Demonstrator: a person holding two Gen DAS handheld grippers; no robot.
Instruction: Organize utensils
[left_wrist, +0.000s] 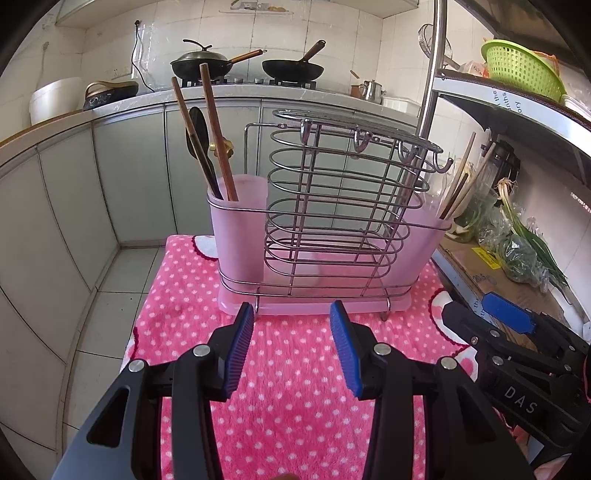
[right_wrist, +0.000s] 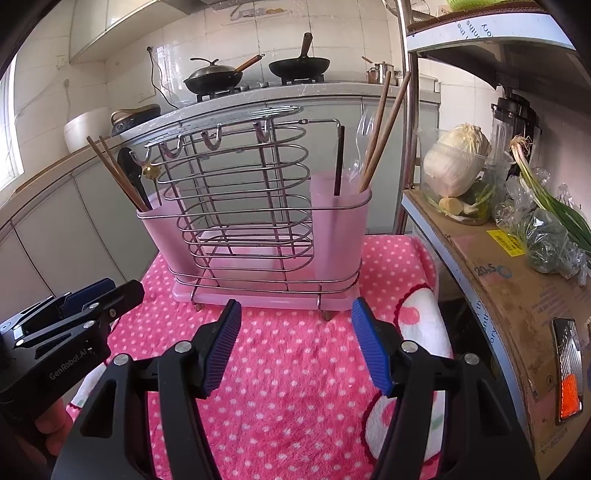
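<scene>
A pink plastic and wire utensil holder stands on a pink polka-dot cloth. Its left cup holds brown chopsticks, a black spoon and a gold-ended utensil. Its right cup holds chopsticks, a black handle and a clear utensil. My left gripper is open and empty in front of the holder. My right gripper is open and empty beside it, to the right.
A metal shelf unit with cardboard, cabbage and green onions stands close on the right. A steel pole rises beside the holder. Kitchen counter with two woks runs behind. Tiled floor lies to the left.
</scene>
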